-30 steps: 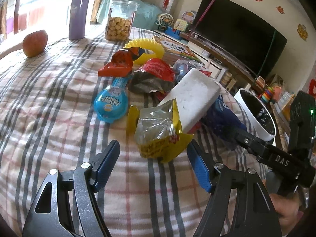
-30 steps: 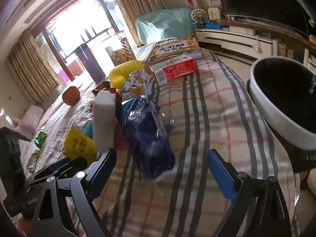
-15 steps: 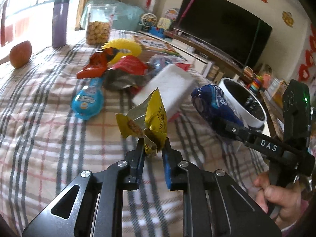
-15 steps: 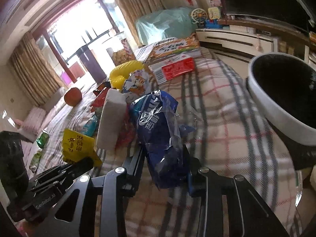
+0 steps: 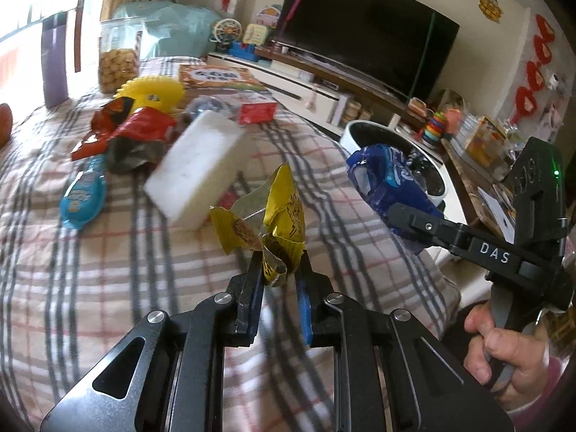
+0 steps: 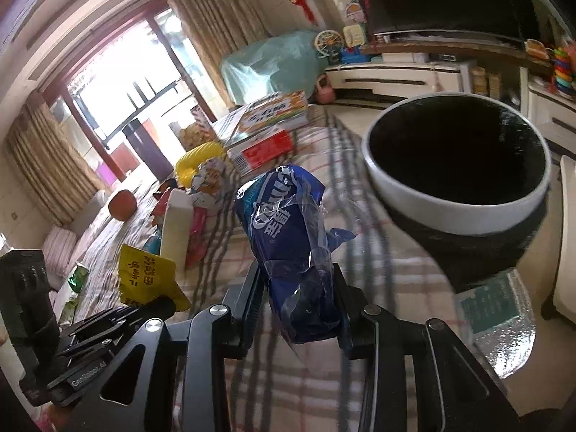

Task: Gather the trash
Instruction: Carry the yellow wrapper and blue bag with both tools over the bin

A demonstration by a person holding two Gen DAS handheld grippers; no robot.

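A plaid cloth [image 5: 108, 288] is spread under a pile of litter — a white foam block [image 5: 198, 165], red wrappers [image 5: 144, 126], a blue pouch [image 5: 82, 194]. A white-rimmed bin [image 6: 457, 165] is seen beyond the edge. A blue bag [image 6: 295, 244] is clamped in the right gripper [image 6: 298, 288], raised near the bin; a yellow wrapper [image 5: 280, 230] is pinched in the left gripper [image 5: 279, 277], above the cloth.

A foam block [image 5: 201, 169] lies on the table [image 5: 72, 288], wrappers [image 5: 133, 136] behind it, bin [image 6: 457, 165] at the right.
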